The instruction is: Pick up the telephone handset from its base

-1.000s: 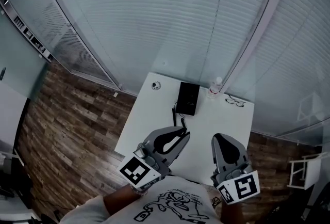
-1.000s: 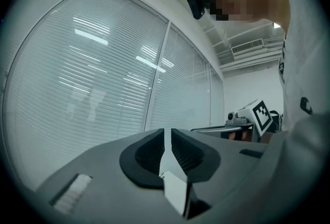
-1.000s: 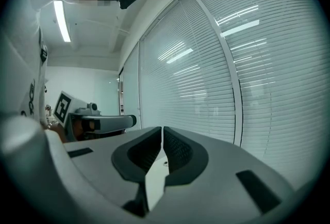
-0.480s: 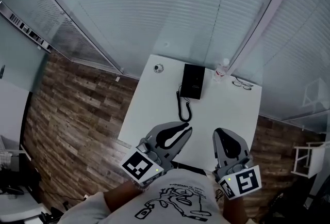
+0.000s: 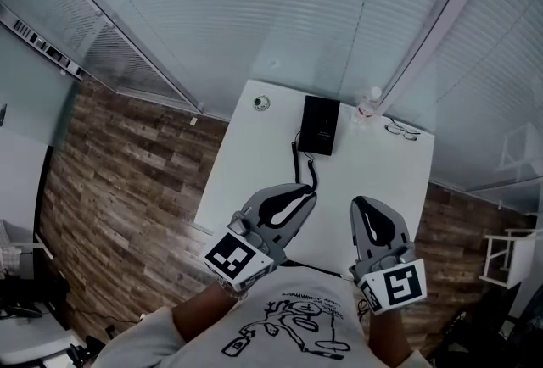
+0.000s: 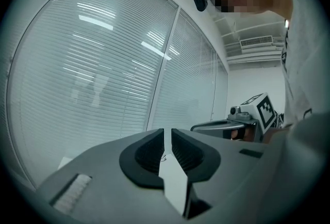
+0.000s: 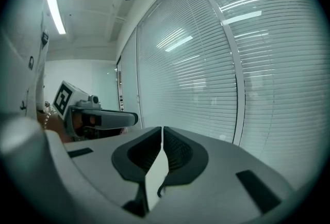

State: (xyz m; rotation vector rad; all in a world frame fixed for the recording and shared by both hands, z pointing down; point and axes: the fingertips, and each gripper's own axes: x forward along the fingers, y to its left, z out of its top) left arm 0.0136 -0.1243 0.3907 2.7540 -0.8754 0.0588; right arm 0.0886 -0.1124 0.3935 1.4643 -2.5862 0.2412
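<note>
A wall of glass with lowered blinds (image 5: pixel 280 10) runs behind the telephone, and the white table (image 5: pixel 254 180) carries the telephone at its far edge. The left gripper (image 5: pixel 307 190) and right gripper (image 5: pixel 361 205) hang well short of the telephone (image 5: pixel 321 125), over the table's near end, each with its jaws pressed almost together on nothing. The handset lies on its base, though I cannot tell it apart from the black body. A curly cord (image 5: pixel 299 156) trails from the telephone toward the left gripper. A bottle (image 5: pixel 366 103) stands just right of the telephone, with glasses (image 5: pixel 400 131) farther right. I reckon a reach with the jaws this tight would only shove the handset, and a wide swing could topple the bottle or snag the cord. Only the head view shows the telephone. The gripper views show blinds, each other, and the thin slit between the jaws.
</note>
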